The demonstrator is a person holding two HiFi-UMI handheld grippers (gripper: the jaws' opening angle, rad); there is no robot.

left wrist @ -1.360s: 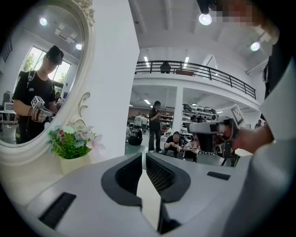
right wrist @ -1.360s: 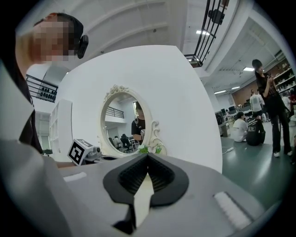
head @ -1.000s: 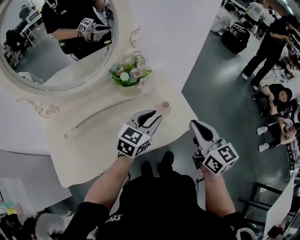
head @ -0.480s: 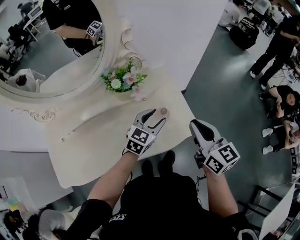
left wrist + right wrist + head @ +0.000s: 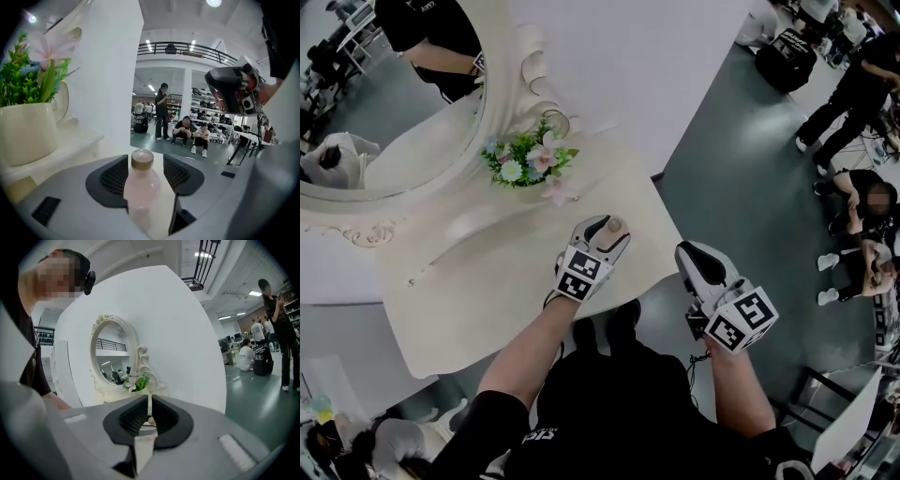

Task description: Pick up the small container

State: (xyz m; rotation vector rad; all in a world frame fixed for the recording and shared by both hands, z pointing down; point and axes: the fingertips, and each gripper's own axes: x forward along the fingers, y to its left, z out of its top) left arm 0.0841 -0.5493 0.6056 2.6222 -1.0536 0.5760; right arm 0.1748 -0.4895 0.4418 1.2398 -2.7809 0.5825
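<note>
Surface: cream dressing-table top (image 5: 478,291); pale pink small container with brown cap (image 5: 142,183) upright near its right edge.
Left gripper (image 5: 611,234): jaws just opened wide, container between, pads clear.
Right gripper (image 5: 149,409): jaws together, off-table.
Room: grey floor (image 5: 741,159).

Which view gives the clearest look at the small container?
The left gripper view: the small container stands close and central, pale pink body and brownish cap plain. The head view shows only that cap, small, from above. In the right gripper view I cannot make it out.
</note>
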